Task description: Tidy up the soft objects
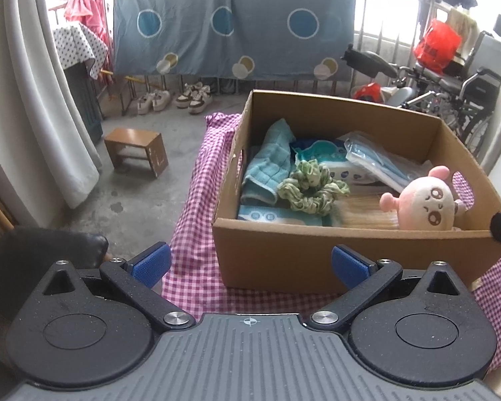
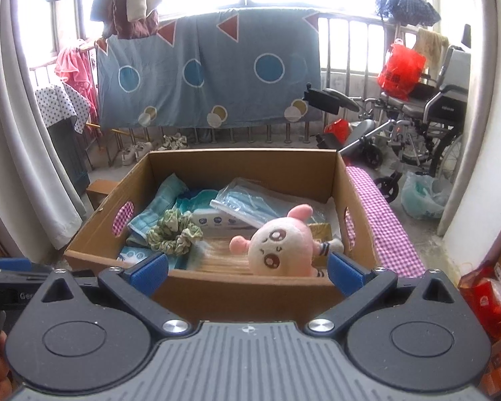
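A cardboard box (image 1: 350,254) (image 2: 237,290) stands on a pink checked cloth (image 1: 197,180). Inside lie a pink plush toy (image 1: 427,204) (image 2: 284,245), a green scrunchie (image 1: 312,188) (image 2: 173,232), a teal towel (image 1: 270,160) (image 2: 157,209), a packet of face masks (image 1: 380,162) (image 2: 247,202) and tissue packs (image 1: 277,216). My left gripper (image 1: 250,265) is open and empty, in front of the box's near wall. My right gripper (image 2: 248,272) is open and empty, just before the near wall, with the plush toy behind it.
A small wooden stool (image 1: 137,150) stands on the concrete floor to the left. A blue sheet (image 1: 230,30) hangs on the railing behind, with shoes (image 1: 177,98) under it. A wheelchair (image 2: 427,110) stands at the right. White curtains (image 1: 50,100) hang at the left.
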`<state>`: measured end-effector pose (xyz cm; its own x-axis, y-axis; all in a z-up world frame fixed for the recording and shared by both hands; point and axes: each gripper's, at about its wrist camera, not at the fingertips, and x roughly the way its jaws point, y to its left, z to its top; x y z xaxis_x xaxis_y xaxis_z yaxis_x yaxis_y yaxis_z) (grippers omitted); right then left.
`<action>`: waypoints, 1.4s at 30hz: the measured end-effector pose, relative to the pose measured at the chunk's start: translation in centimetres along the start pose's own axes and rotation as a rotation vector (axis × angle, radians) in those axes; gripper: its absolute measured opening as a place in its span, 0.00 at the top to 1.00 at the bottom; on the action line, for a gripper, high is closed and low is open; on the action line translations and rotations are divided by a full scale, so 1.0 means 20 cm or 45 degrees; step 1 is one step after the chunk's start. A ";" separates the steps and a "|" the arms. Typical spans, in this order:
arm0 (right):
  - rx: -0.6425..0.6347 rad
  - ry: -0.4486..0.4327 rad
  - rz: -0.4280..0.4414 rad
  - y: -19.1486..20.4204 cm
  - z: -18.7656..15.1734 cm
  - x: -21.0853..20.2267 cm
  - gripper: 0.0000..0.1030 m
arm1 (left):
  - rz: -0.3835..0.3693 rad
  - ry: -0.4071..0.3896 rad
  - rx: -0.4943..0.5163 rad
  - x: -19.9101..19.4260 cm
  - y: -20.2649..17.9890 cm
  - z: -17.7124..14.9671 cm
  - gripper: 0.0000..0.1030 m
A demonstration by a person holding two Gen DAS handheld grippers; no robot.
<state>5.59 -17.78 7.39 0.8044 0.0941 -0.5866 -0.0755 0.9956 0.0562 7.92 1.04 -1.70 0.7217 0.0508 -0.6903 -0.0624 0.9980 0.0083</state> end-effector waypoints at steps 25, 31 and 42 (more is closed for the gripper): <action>0.013 0.075 -0.056 0.03 -0.02 0.12 0.00 | -0.048 0.014 0.088 0.01 -0.17 0.10 0.00; 0.031 0.090 -0.061 0.01 -0.02 0.15 0.00 | -0.040 0.027 0.092 0.02 -0.18 0.10 0.00; 0.048 0.107 -0.077 -0.01 -0.02 0.17 0.00 | -0.026 0.037 0.101 0.04 -0.21 0.11 0.00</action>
<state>8.14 -17.73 5.09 0.7542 0.0352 -0.6557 -0.0048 0.9988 0.0481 10.14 -3.06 -0.70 0.7016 0.0303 -0.7119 0.0077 0.9987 0.0501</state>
